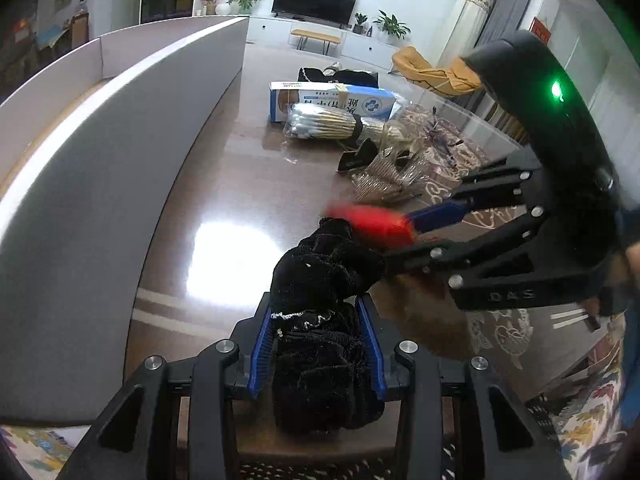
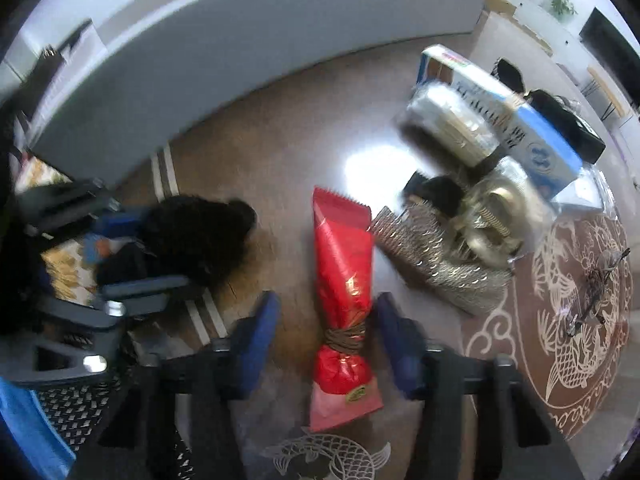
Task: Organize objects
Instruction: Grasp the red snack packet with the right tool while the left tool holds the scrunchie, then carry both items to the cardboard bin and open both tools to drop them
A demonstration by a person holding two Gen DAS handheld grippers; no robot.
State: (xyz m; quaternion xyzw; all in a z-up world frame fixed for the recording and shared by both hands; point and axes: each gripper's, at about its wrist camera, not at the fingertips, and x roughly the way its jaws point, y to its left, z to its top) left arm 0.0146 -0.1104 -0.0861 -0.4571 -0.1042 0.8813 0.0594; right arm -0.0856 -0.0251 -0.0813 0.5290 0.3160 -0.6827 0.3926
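On the far left of the glossy brown tabletop (image 1: 224,184), a large pale grey open-topped box (image 1: 120,200), its near wall rising well above the surface. Inside, only a bare tan patch of floor glimpsed from the left wrist view and a dark blur from the right wrist view; contents impossible to tell.

Just right of that wall, the left gripper (image 1: 316,308), clamped on a soft black velvet pouch with white bead trim (image 1: 320,360), the fabric bulging out past the blue pads and the pouch's free end drooping forward.

Further right, the right gripper (image 2: 328,312), fingers apart, straddling a red foil packet tied with brown cord (image 2: 344,248); a gap on the left side, almost none on the right. Lying flat on the tabletop, apparently.

To do this step well: centre the fingers over the corded waist, the stiffest part, and close there, not on the slippery foil. Lift clear of the pouch's free end just alongside. Carry high enough to pass the box wall, then release low inside.

Beyond, at the right, a loose cluster: a blue-and-white cardboard carton (image 1: 360,100), a clear-wrapped bundle of cotton swabs (image 1: 320,122) touching it, and a silvery metallic ridged item (image 2: 436,256) just beside the packet's tip.
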